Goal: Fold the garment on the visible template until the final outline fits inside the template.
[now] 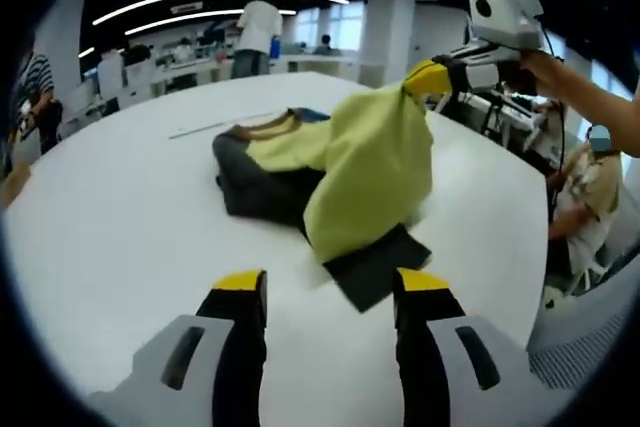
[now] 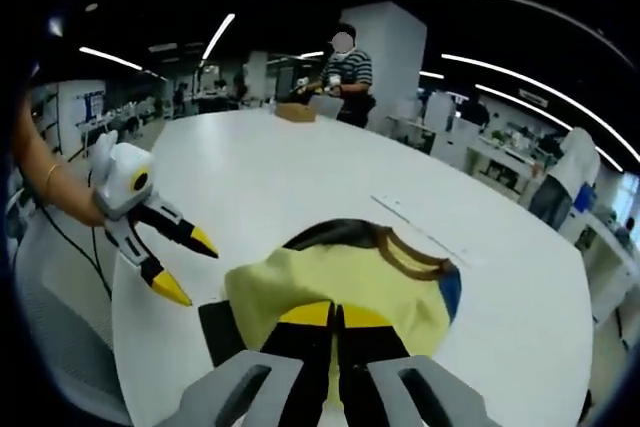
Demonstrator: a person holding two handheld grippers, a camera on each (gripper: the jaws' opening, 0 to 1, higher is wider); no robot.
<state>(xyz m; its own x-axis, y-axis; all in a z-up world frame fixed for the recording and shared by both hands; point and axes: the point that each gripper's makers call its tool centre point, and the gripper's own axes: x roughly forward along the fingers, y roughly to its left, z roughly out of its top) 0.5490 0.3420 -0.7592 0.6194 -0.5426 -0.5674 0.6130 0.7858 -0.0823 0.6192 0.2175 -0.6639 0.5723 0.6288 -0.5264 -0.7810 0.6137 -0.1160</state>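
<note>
Garment (image 1: pixel 360 172) — raised by right hand-held gripper (image 2: pixel 335 319) (clamped).

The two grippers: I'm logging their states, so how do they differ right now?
The right gripper is shut on the yellow garment, lifting its edge off the white table; the left gripper is open, holding nothing. The right is raised; the left hangs low over the table. Both have yellow-tipped black jaws.

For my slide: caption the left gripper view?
Right gripper lifts yellow garment off white table; left gripper open.
</note>
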